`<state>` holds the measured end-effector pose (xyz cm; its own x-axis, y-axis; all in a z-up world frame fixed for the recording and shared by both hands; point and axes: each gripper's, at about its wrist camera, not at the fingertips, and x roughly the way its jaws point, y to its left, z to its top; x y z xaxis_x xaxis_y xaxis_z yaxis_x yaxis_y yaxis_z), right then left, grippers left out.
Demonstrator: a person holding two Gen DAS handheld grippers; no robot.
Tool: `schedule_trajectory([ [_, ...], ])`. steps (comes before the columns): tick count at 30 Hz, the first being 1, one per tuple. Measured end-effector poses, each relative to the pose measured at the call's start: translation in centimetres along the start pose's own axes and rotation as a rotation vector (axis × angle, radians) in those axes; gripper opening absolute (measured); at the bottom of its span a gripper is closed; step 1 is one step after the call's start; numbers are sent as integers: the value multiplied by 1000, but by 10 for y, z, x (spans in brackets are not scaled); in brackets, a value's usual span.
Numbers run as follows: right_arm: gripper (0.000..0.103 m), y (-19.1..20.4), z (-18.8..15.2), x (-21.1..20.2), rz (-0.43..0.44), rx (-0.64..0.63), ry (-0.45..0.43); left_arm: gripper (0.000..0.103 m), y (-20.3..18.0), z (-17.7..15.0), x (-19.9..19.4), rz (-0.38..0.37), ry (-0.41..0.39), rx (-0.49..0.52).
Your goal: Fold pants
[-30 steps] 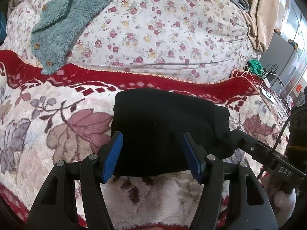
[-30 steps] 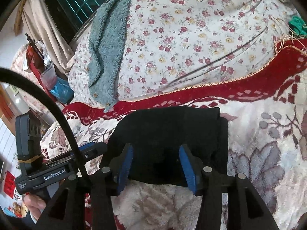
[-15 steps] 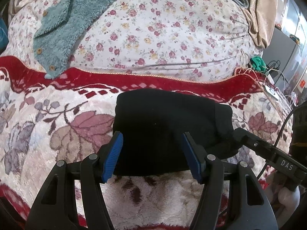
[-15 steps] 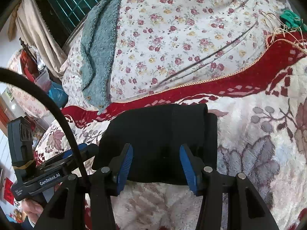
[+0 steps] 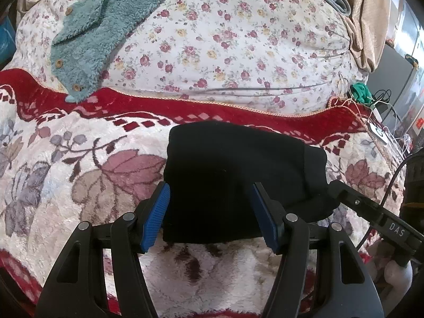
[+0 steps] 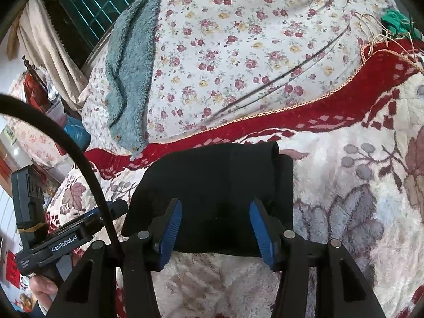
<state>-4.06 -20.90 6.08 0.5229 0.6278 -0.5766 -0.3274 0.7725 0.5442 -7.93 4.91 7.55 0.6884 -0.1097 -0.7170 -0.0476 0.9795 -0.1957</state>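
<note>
The black pants (image 5: pixel 228 175) lie folded into a compact rectangle on the plush leaf-patterned blanket (image 5: pixel 79 185). They also show in the right wrist view (image 6: pixel 220 182). My left gripper (image 5: pixel 210 198) is open and empty, its blue pads (image 5: pixel 156 213) spread over the pants' near edge. My right gripper (image 6: pixel 216 218) is open and empty too, over the near edge from the other side. The right gripper's body (image 5: pixel 371 212) shows at the pants' right corner, and the left gripper's body (image 6: pixel 69 235) shows at the left.
A floral quilt mound (image 5: pixel 238 39) rises behind the blanket's red border (image 5: pixel 212 108). A teal fleece garment (image 5: pixel 100 26) lies on it at the left. Cables and a green item (image 5: pixel 360 92) sit at the right edge. A window grille (image 6: pixel 87 5) is beyond.
Both grippers have drawn back slightly from the pants, staying open. The pants lie still.
</note>
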Motion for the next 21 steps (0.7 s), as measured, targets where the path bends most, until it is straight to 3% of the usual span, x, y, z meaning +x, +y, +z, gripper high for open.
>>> schedule_trajectory([
  [21, 53, -2, 6, 7, -24, -23, -1, 62, 14, 0, 1, -13, -4, -33],
])
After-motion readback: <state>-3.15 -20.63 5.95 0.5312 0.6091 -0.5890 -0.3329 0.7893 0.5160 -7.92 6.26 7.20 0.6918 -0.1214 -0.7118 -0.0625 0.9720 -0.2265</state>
